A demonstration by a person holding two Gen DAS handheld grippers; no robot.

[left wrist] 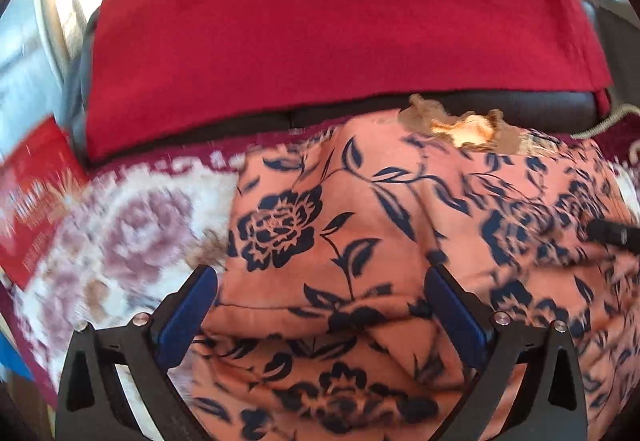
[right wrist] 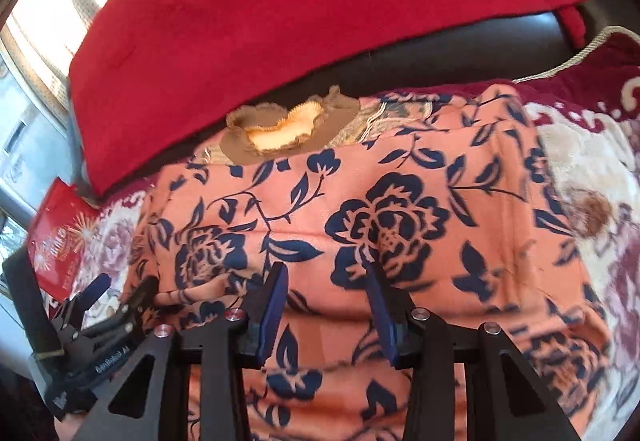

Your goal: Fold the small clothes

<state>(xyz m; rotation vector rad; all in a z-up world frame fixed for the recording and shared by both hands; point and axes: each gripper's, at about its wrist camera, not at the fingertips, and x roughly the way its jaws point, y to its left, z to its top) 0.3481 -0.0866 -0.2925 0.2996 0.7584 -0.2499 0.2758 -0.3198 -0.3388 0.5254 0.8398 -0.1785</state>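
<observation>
An orange garment with dark blue flowers (left wrist: 360, 225) lies spread on a floral blanket, its brown frilled collar (left wrist: 460, 125) at the far edge. My left gripper (left wrist: 322, 277) is open, its jaws wide over the garment's left near part, where a fold bunches up. In the right wrist view the same garment (right wrist: 360, 201) fills the middle with its collar (right wrist: 288, 129) at the top. My right gripper (right wrist: 328, 277) is open over the garment's near edge with cloth between its fingers. The left gripper (right wrist: 120, 293) shows at the lower left there, at the garment's left edge.
A red cloth (left wrist: 320, 21) drapes over a dark seat back (right wrist: 460, 49) behind the garment. The cream and maroon floral blanket (left wrist: 120, 241) covers the surface. A red printed packet (left wrist: 32, 193) lies at the left, also in the right wrist view (right wrist: 64, 241). A window is at upper left.
</observation>
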